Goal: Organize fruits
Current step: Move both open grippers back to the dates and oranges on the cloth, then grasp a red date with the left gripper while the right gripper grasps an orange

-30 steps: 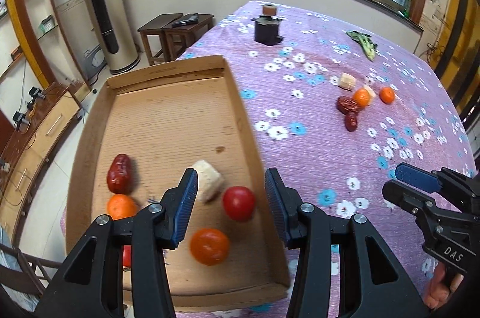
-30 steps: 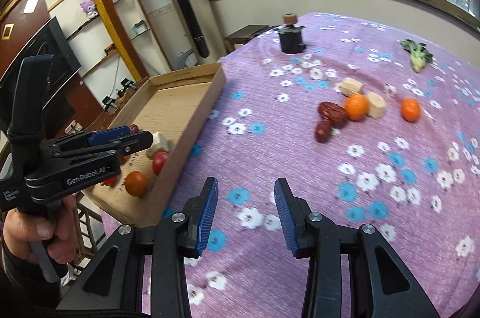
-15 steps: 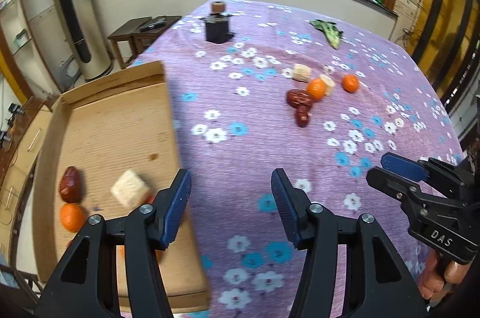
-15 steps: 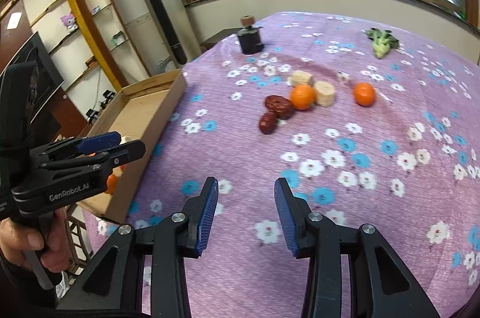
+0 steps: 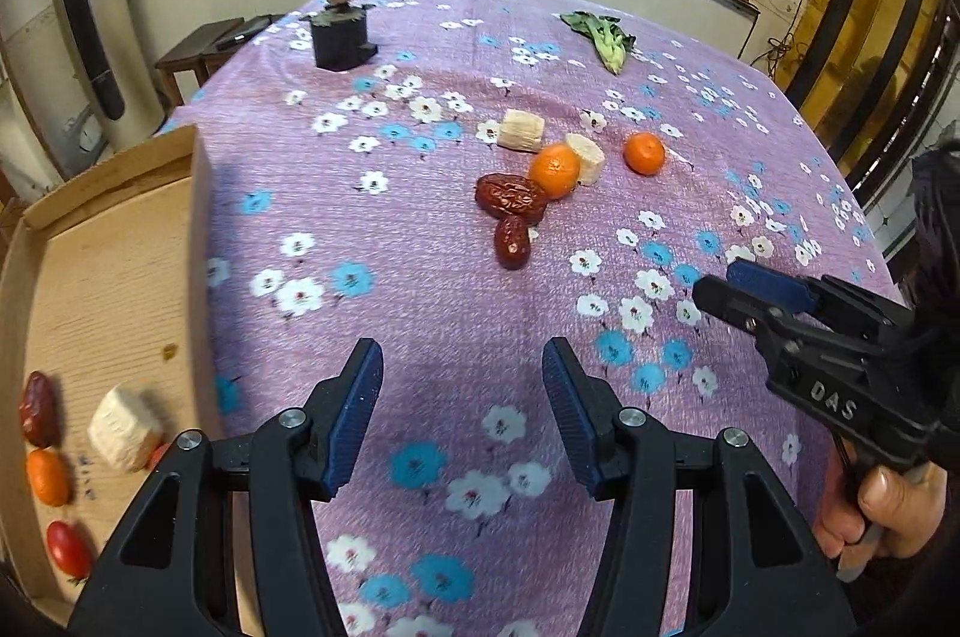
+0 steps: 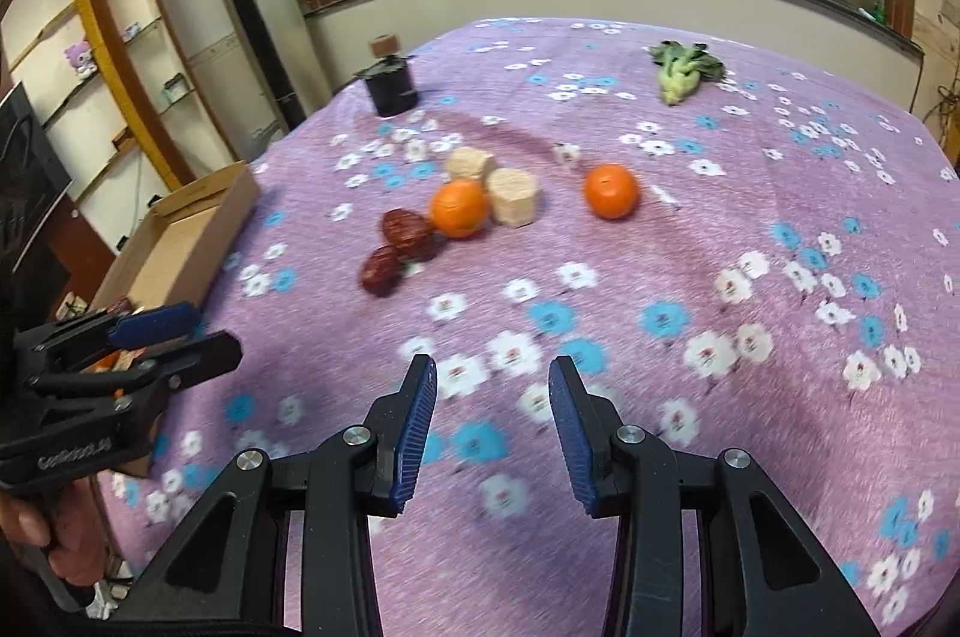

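While both grippers' fingers (image 5: pixel 462 415) gape empty, wrinkled red dates (image 5: pixel 511 200) touch a glossy orange (image 5: pixel 555 170).

In the left wrist view we lose most of the cardboard tray (image 5: pixel 201 193) past the left and bottom edges, and the small red tomato (image 5: pixel 157 454) in it shows only as a sliver behind the pale banana chunk (image 5: pixel 123 433) and the gripper's arm. In the right wrist view the left gripper (image 6: pixel 180 337) covers the tray's near end, so of the fruit there we see only scraps of orange and red that we cannot name, and the foreground tablecloth (image 6: pixel 750 397) is smeared by blur. The hand (image 6: pixel 45 547) on that gripper is cut by the left edge, and the small pale bit (image 6: pixel 564 153) beyond the banana pieces is too small for us to identify.
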`<action>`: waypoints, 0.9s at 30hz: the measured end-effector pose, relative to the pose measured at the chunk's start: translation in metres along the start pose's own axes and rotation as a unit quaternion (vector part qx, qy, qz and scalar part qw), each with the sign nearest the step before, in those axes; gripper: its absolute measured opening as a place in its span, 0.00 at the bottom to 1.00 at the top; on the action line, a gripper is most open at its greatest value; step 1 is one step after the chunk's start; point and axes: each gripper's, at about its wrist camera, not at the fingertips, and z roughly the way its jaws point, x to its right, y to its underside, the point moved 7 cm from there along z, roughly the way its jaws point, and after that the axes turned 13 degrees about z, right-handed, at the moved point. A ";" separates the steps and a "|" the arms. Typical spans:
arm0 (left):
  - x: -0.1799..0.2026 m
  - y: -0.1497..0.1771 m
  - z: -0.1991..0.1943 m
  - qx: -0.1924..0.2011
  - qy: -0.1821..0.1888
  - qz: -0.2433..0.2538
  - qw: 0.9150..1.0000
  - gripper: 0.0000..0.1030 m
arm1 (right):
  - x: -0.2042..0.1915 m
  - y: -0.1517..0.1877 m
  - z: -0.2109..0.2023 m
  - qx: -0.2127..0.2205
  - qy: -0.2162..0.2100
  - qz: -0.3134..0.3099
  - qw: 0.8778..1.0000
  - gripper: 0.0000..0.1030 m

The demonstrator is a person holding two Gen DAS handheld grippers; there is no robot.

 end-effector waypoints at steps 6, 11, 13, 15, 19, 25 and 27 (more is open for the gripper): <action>0.002 -0.014 0.029 -0.017 0.019 -0.010 1.000 0.52 | 0.019 -0.031 0.023 0.004 0.021 0.010 1.000 0.40; 0.002 -0.024 0.052 -0.026 0.028 -0.020 0.999 0.52 | 0.028 -0.056 0.043 0.009 0.031 0.016 0.999 0.40; 0.003 -0.029 0.059 -0.029 0.030 -0.021 0.999 0.52 | 0.032 -0.063 0.052 0.008 0.035 0.020 0.999 0.40; 0.004 -0.034 0.068 -0.031 0.029 -0.019 0.999 0.52 | 0.035 -0.069 0.061 0.006 0.039 0.021 0.999 0.40; 0.007 -0.040 0.081 -0.030 0.023 -0.011 0.999 0.52 | 0.038 -0.079 0.076 0.010 0.052 0.016 0.998 0.40; 0.011 -0.050 0.087 -0.014 0.001 0.029 0.999 0.22 | 0.043 -0.089 0.091 0.018 0.059 0.016 0.998 0.37; 0.012 -0.048 0.085 -0.012 0.014 0.030 0.999 0.16 | 0.042 -0.090 0.090 0.023 0.062 0.014 0.998 0.33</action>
